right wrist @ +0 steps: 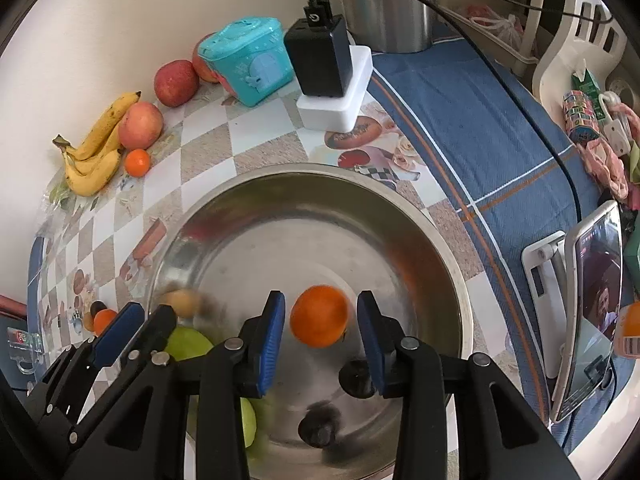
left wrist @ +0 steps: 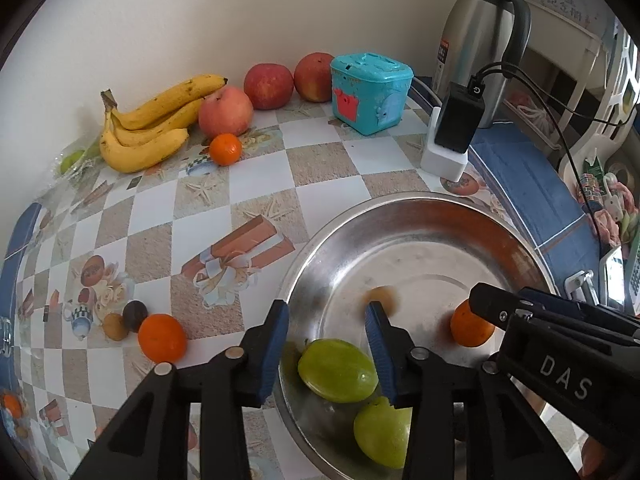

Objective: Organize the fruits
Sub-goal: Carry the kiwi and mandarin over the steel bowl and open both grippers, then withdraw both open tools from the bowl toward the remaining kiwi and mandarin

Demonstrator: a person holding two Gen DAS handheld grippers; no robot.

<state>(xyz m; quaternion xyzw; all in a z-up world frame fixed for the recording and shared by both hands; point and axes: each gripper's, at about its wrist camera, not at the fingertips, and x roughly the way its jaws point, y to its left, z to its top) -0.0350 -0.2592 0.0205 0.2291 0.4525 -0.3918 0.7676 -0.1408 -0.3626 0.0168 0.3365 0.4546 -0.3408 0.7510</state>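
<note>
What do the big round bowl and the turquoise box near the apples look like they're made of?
The large round silver bowl looks like metal, probably stainless steel: a shiny brushed surface with blurred reflections of fruit on its wall. The turquoise lidded box looks like moulded plastic: opaque, uniformly coloured, with rounded edges, slots in the lid and a soft sheen. Neither can be confirmed from looks alone.

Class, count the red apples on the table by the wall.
3: one apple beside the bananas, two more, apple and apple, left of the turquoise box. Others may be hidden.
</note>
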